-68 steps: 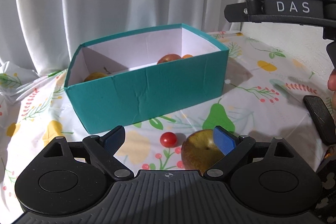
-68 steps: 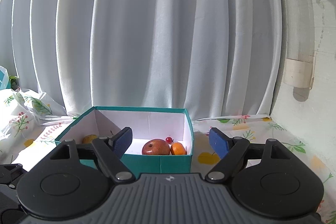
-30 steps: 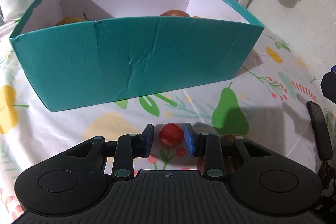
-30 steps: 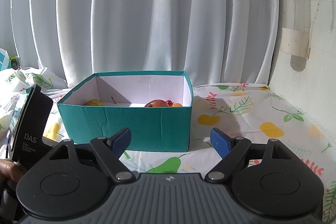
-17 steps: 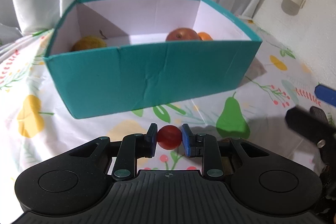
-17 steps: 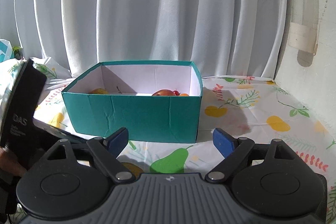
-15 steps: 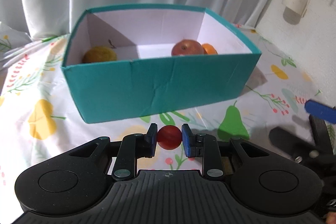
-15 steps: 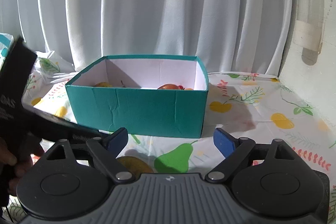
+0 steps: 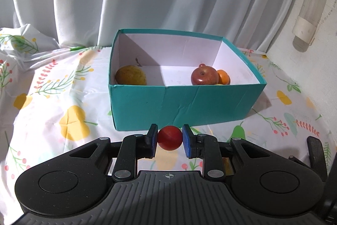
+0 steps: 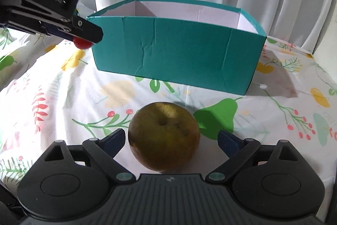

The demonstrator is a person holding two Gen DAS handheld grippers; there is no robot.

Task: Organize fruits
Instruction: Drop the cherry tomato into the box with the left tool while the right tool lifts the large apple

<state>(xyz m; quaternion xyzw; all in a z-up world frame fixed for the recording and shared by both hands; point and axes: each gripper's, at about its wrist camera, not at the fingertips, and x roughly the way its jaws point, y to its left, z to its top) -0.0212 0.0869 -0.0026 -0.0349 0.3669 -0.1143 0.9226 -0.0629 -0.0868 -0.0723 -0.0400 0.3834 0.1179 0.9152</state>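
Cherry tomato (image 9: 170, 137) sits pinched between the left gripper (image 9: 170, 138) pads, lifted in front of the teal box (image 9: 185, 107). Nearer than the box, a brown pear (image 10: 163, 136) rests on the tablecloth (image 10: 63, 98) between the right gripper's (image 10: 168, 140) spread fingers.

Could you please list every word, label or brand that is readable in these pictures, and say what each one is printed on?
"GenRobot.AI": pale lettering on the black body of the left tongs, seen in the right wrist view.
No other text can be read: the teal box has no lettering on the sides that show, and the fruit-print tablecloth shows only pictures.
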